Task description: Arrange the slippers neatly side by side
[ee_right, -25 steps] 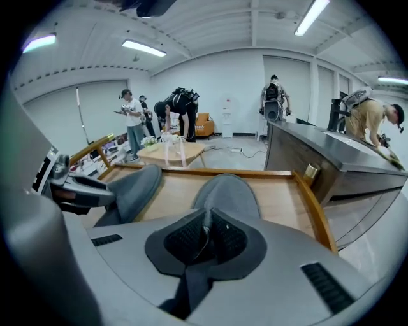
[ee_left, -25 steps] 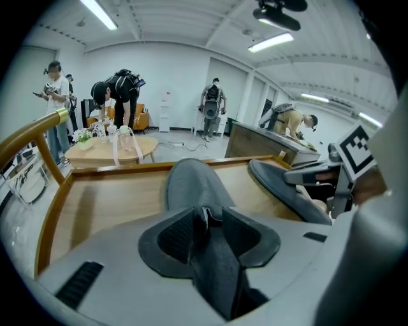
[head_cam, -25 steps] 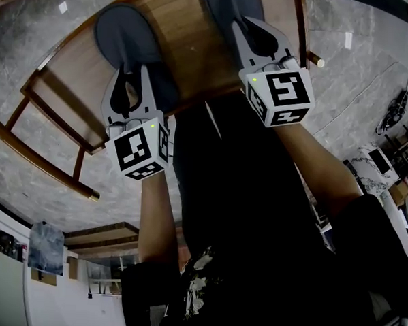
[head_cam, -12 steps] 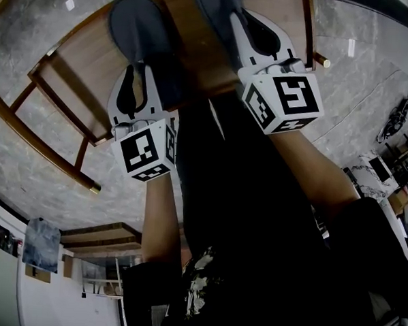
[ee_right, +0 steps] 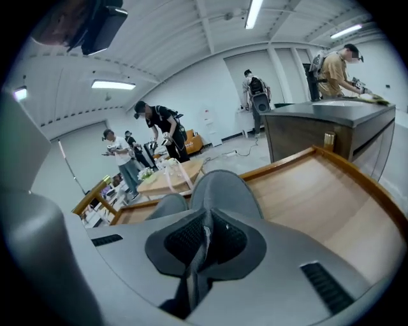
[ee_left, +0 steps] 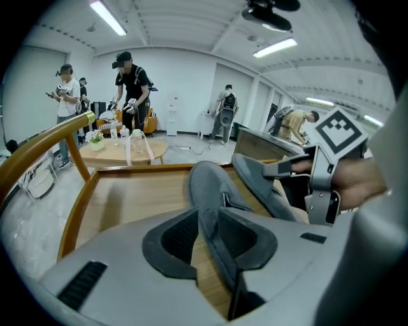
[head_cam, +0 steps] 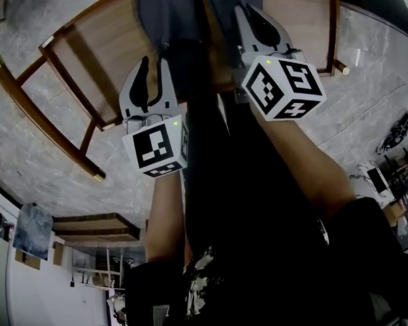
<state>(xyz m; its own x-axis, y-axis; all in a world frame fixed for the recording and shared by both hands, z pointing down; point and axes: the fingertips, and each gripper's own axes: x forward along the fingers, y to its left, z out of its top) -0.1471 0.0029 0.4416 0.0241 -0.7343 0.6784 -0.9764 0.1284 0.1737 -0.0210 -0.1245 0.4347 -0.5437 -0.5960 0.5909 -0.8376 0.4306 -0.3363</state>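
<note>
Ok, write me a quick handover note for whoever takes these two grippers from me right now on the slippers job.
Grippers: the left gripper has just been closing its jaws, with the edge of the left slipper between them, apparently gripped. The right gripper is shut on the thin edge of the right slipper, holding it tilted.
Where: both grey slippers are over the wooden table, close together.
Done: the pair is near each other.
Left: lay the right slipper flat beside the left slipper, square them up, release both.
</note>
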